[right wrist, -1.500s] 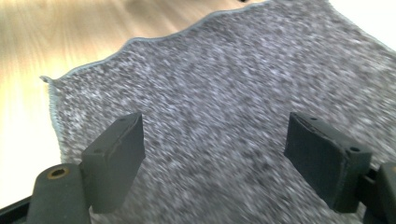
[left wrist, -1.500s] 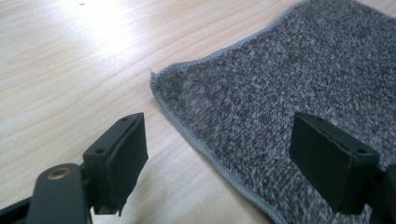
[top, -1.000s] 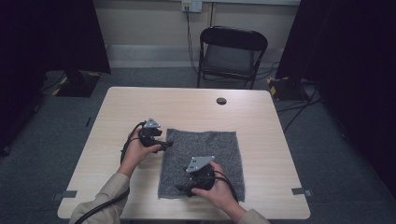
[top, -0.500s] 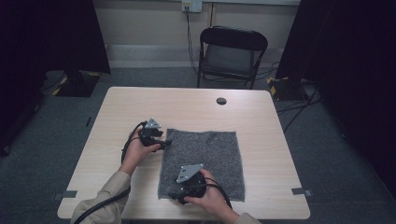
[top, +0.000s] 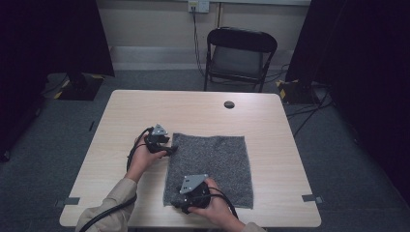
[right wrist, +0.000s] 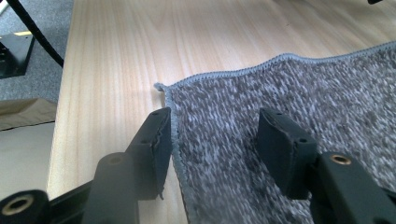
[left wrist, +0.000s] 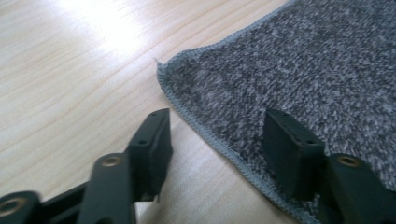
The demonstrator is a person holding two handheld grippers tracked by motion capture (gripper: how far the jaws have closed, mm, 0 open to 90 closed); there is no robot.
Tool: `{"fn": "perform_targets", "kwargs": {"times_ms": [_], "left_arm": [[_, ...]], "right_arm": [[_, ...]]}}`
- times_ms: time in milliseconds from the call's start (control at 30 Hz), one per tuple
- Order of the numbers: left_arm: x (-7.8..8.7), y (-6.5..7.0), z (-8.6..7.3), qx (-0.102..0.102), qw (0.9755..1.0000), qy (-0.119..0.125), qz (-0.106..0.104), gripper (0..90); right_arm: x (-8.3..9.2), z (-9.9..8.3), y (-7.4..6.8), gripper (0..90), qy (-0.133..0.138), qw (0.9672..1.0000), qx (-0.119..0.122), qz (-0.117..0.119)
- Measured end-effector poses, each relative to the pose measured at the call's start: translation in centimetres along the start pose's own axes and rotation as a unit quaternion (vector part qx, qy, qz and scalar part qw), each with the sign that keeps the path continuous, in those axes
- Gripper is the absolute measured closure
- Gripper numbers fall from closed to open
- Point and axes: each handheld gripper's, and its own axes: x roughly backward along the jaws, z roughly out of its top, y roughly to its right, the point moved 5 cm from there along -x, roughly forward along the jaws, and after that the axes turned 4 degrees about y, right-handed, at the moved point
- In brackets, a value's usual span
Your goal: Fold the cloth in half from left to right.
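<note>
**High view: both grippers set at two corners of the towel**

High view shows us a grey towel (top: 210,169) lying flat on the tabletop (top: 203,111). Our left gripper (top: 169,151) stands at its far left corner, our right gripper (top: 180,207) at its near left corner. We judge this placing prepares a fold, since both corners of one edge must lift together.

Left gripper view shows the jaws apart, one over the wood, one over the towel (left wrist: 299,79), the hem between them. They have just been closing. Right gripper view shows the same: jaws apart around the hem of the towel (right wrist: 280,93), just been closing, nothing pinched yet.
</note>
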Motion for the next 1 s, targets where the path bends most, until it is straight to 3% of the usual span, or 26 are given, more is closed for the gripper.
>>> {"fn": "perform_targets", "kwargs": {"times_ms": [100,400,467,533,633,833,1000], "left_arm": [[0.0,-0.1,0.0,-0.005,1.0000,0.004,0.000,47.1],[-0.1,0.3,0.4,-0.011,0.9999,-0.008,-0.010,60.3],[-0.2,0.7,0.4,-0.010,0.9997,-0.008,-0.022,65.5],[-0.2,0.9,0.5,-0.016,0.9992,-0.013,-0.033,76.3],[-0.2,1.2,0.7,-0.016,0.9988,-0.022,-0.042,84.9],[-0.1,1.4,1.0,-0.013,0.9982,-0.038,-0.044,87.4],[0.5,1.4,1.5,-0.009,0.9981,-0.030,-0.052,87.5]], "right_arm": [[0.1,0.0,-0.1,55.6,0.003,0.9999,0.007,0.008],[0.2,0.0,0.0,72.5,0.004,1.0000,-0.002,-0.007],[0.2,0.0,-0.2,77.5,0.004,1.0000,0.004,-0.003],[0.2,0.0,-0.3,79.2,0.005,1.0000,0.002,-0.001],[0.2,0.1,-0.3,81.9,0.002,1.0000,0.006,-0.004],[0.4,0.0,-0.2,83.8,-0.001,1.0000,0.001,-0.002],[1.1,0.2,-0.3,84.7,0.004,1.0000,0.006,0.000]]}}
